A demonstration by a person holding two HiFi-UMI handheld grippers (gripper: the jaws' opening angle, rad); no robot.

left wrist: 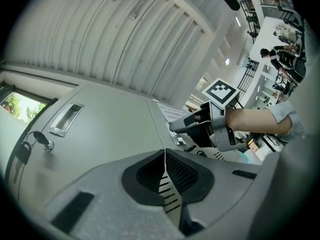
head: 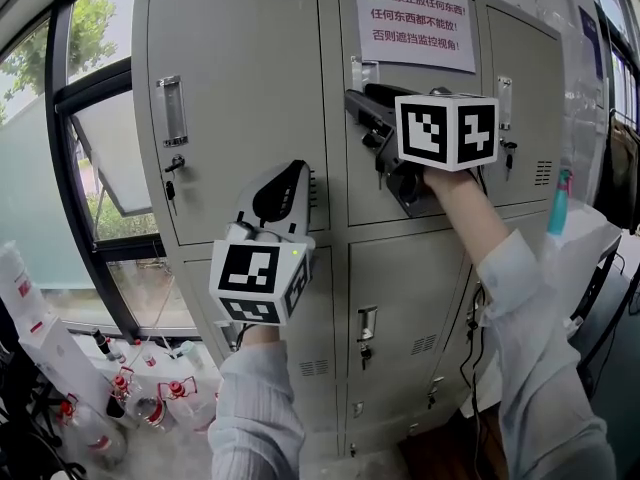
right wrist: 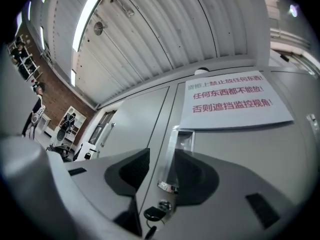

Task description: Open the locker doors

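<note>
At the grey lockers (head: pixel 240 98), every door was seen closed.
The handle (right wrist: pixel 169 154) of the upper middle door (head: pixel 356 193) was framed by the parted jaws of the right gripper (right wrist: pixel 161 170), not yet clamped. The left gripper (left wrist: pixel 165 176) was held lower, jaws pressed together on nothing.

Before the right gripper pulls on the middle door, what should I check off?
1. Handle between the right gripper jaws: ok.
2. Jaws closed on the handle: not ok, they stand apart.
3. Key in the lock under the handle: ok.
4. Lock turned open: cannot tell.
5. Left gripper shut, empty and away from that handle: ok.
</note>
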